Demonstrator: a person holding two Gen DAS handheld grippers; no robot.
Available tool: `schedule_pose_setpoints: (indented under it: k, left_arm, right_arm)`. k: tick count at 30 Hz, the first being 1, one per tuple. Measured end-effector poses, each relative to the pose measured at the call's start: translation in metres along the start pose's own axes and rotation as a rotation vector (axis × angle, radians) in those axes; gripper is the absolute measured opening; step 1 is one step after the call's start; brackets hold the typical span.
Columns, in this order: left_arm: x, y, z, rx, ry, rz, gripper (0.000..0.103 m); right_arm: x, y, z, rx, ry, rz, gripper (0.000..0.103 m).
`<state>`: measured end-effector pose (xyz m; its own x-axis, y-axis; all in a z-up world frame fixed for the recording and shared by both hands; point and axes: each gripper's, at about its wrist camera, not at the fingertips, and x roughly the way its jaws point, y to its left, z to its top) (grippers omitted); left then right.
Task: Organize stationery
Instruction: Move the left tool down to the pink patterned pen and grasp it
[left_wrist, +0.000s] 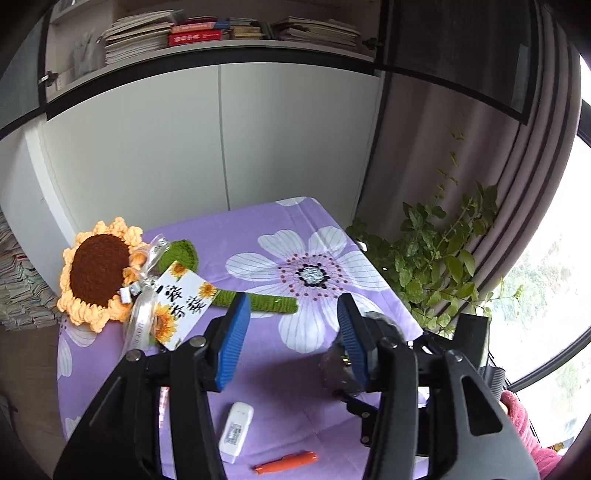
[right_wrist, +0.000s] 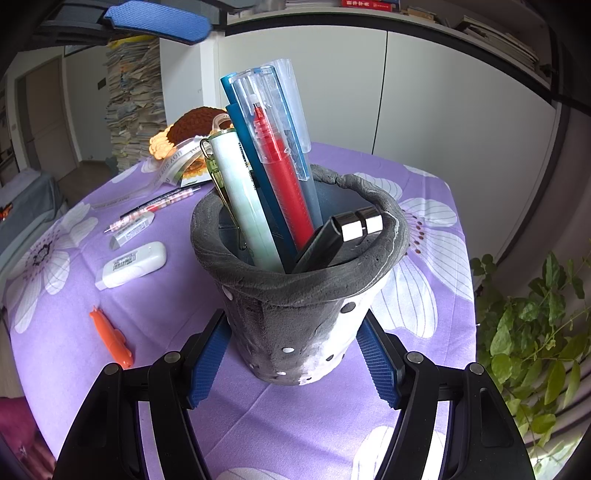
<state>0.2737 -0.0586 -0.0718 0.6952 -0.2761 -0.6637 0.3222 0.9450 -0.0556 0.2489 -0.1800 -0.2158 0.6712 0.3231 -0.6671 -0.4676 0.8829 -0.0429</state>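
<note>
On a purple cloth (right_wrist: 314, 424), a grey cup (right_wrist: 295, 295) of pens is clamped low by the right gripper (right_wrist: 291, 363); the left gripper (left_wrist: 291, 339) is seen parted, empty. An orange pen (left_wrist: 286, 463), at 6 o'clock from it, is judged light, slippery, best pinched mid-barrel

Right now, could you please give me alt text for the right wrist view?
The right gripper clamps a grey pen pot holding pens on a purple floral cloth. To the left lie a white eraser and an orange pen; a blue pad of the left gripper shows top left.
</note>
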Motion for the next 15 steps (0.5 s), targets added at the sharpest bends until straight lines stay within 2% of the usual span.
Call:
schedule_pose_setpoints:
  k: [3, 8, 12, 15]
  left_arm:
    - [0.002, 0.035, -0.011, -0.067, 0.031, 0.091, 0.054]
    - [0.022, 0.091, -0.046, -0.186, 0.150, 0.195, 0.054]
    - [0.042, 0.119, -0.071, -0.248, 0.235, 0.246, 0.054]
    - [0.053, 0.134, -0.082, -0.284, 0.270, 0.261, 0.053]
  right_arm:
    - [0.000, 0.000, 0.000, 0.000, 0.000, 0.000, 0.070]
    - [0.000, 0.000, 0.000, 0.000, 0.000, 0.000, 0.070]
    - [0.000, 0.000, 0.000, 0.000, 0.000, 0.000, 0.070]
    - [0.000, 0.000, 0.000, 0.000, 0.000, 0.000, 0.070]
